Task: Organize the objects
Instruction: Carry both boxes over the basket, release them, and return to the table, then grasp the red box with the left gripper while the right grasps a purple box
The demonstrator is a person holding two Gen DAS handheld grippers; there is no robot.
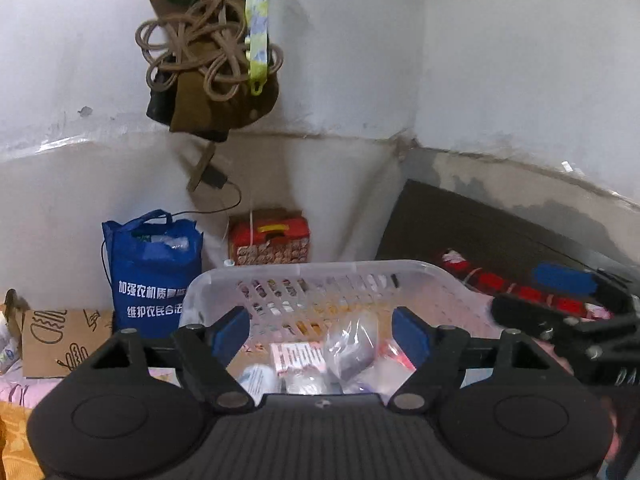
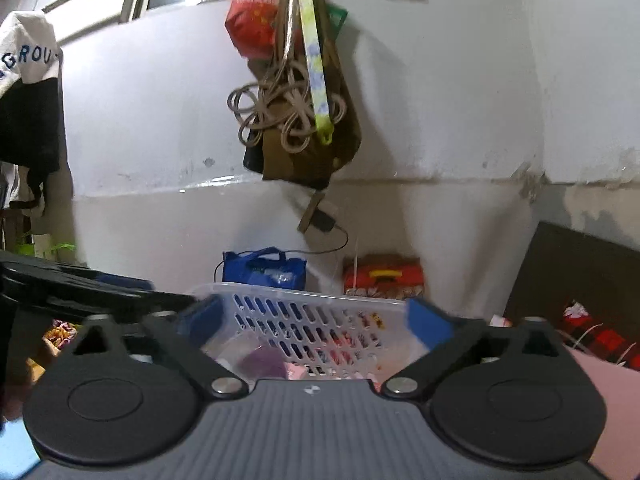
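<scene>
A clear perforated plastic basket sits in front of both grippers; it also shows in the right wrist view. Inside lie a small printed box, a clear plastic bag with something dark in it and other small packets. My left gripper is open above the basket's near side, with nothing between its blue pads. My right gripper is open over the basket, empty. The right gripper also shows at the right edge of the left wrist view.
A blue tote bag and a red printed box stand against the white wall behind the basket. Bags and a coiled rope hang above. A cardboard piece lies left. A dark board leans at the right.
</scene>
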